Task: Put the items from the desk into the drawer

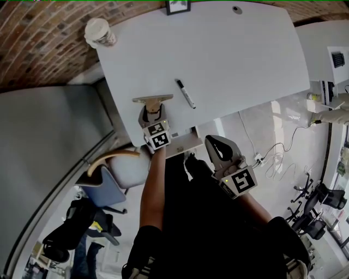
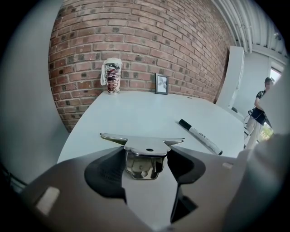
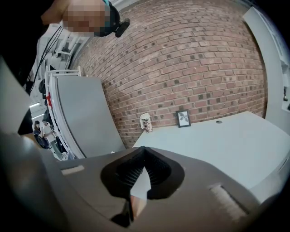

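Observation:
A silver metal clip lies near the front edge of the white desk. My left gripper points down at it, and its jaws press on both sides of the clip's body; the clip's wide top bar sticks out past the fingertips. A black-and-white marker lies on the desk just right of the clip and shows as well in the left gripper view. My right gripper hangs off the desk's front edge, shut, with nothing between its jaws.
A lidded paper cup stands at the desk's far left corner and a small picture frame leans on the brick wall. A chair sits left below the desk. Cables trail over the floor on the right.

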